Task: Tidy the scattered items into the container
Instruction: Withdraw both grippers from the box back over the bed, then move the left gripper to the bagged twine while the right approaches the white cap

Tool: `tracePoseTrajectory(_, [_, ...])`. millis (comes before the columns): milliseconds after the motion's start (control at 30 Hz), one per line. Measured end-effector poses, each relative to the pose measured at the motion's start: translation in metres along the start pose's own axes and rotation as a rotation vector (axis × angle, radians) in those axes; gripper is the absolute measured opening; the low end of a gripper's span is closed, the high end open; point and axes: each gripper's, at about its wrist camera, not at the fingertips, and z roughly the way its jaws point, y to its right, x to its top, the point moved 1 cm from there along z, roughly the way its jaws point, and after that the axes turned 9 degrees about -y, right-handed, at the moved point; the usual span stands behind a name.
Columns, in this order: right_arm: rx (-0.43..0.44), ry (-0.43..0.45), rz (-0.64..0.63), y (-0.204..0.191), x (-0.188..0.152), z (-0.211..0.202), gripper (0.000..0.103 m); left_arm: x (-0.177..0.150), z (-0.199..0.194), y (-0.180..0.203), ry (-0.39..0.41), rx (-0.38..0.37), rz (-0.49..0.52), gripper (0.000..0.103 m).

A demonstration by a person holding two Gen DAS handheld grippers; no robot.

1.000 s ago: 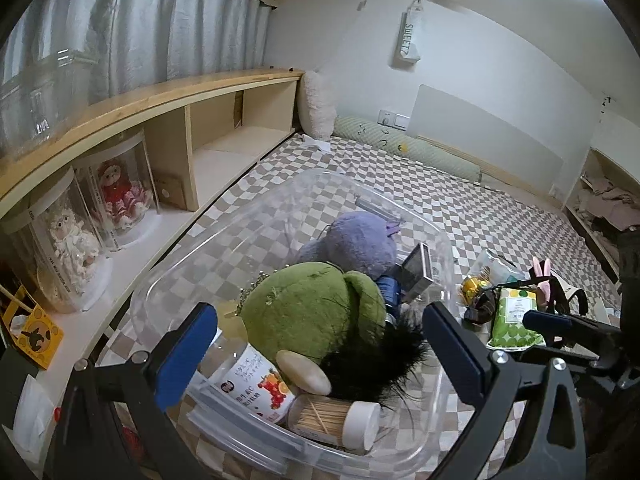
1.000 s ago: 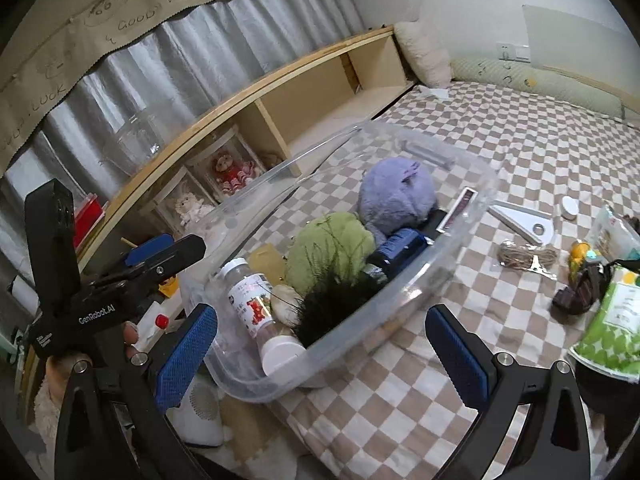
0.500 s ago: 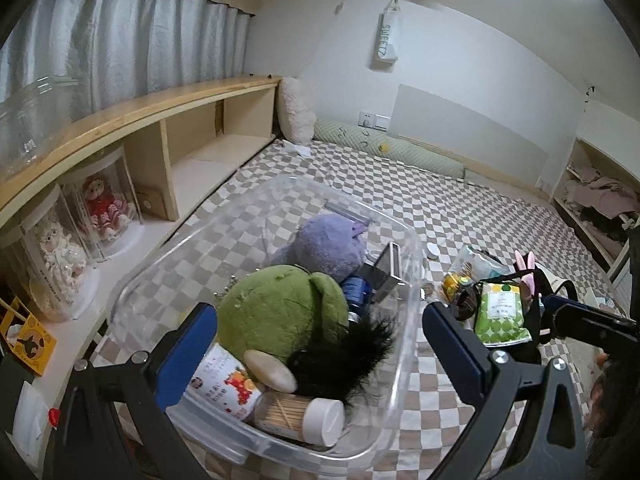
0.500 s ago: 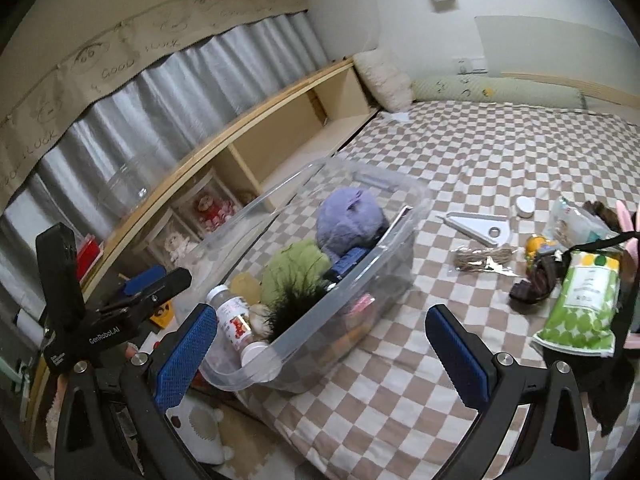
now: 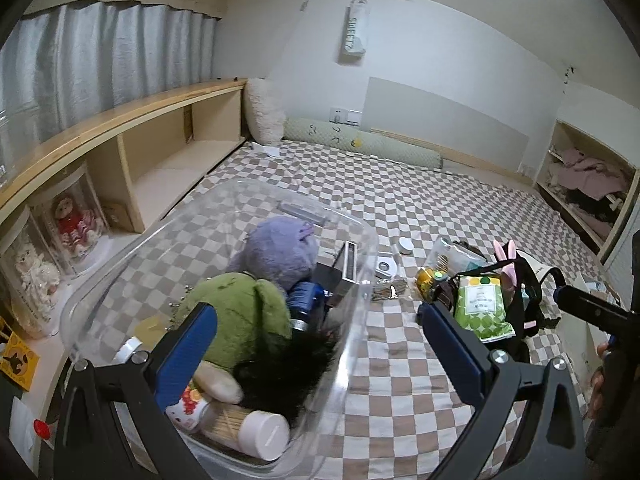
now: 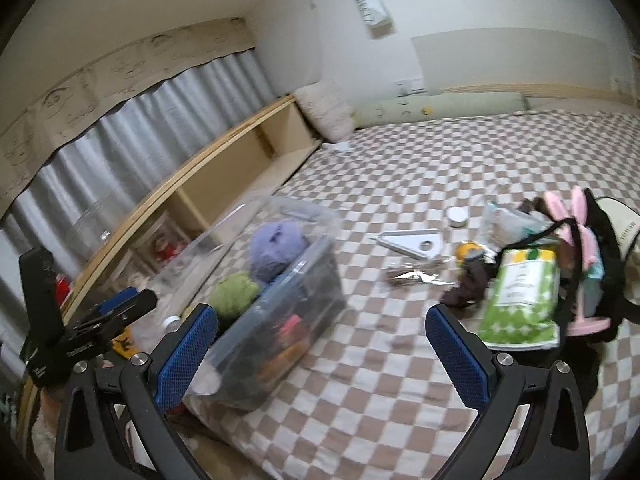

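A clear plastic bin [image 5: 356, 320] [image 6: 304, 280] sits on the checkered bed cover. It holds a green plush [image 5: 240, 316], a purple plush [image 5: 280, 252], a black feathery item [image 5: 288, 368], a toothpick jar [image 5: 252, 432] and a bottle. Scattered to its right lie a green snack bag [image 5: 480, 304] [image 6: 520, 292], a white triangular piece [image 6: 412, 244], a small white lid [image 6: 457, 216], a yellow item [image 6: 468, 250] and a black bag with pink ears [image 6: 580, 232]. My left gripper [image 5: 316, 348] is open over the bin's near right rim. My right gripper [image 6: 320, 356] is open above the cover between bin and items.
A wooden shelf unit [image 5: 132, 160] with dolls in clear cases [image 5: 76, 220] runs along the left. Pillows and a green bolster [image 5: 360, 148] lie at the far wall. An open closet with clothes [image 5: 588, 184] is at the right.
Both grippers have pulled back and swung right. The bin now sits further left in both views and the scattered items have come more into view. Both stay open.
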Motion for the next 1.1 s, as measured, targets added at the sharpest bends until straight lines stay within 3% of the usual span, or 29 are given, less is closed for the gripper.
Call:
tracePoseTrajectory(500, [-0.086,0.03,0.081,0.058,-0.007,-0.023,0.103,0.008,0.034,0.056,-0.016,-0.083,0.034,0.103])
tracePoseTrajectory(733, [-0.049,0.036,0.146,0.083,-0.006,-0.022,0.103,0.012,0.06,0.094,-0.036,-0.092,0.129,0.103])
tracePoseTrajectory(867, [-0.038,0.04,0.219,0.099,-0.004,-0.016,0.103,0.013,0.08,0.117,-0.067,-0.097,0.195,0.103])
tracePoseTrajectory(933, [-0.014,0.06,0.225,0.105,-0.004,-0.013,0.103,0.012,0.093,0.128,-0.091,-0.14,0.241,0.103])
tracePoseTrajectory(1100, [-0.06,0.06,0.231,0.119,-0.003,0.001,0.103,0.009,0.136,0.148,-0.184,-0.166,0.295,0.103])
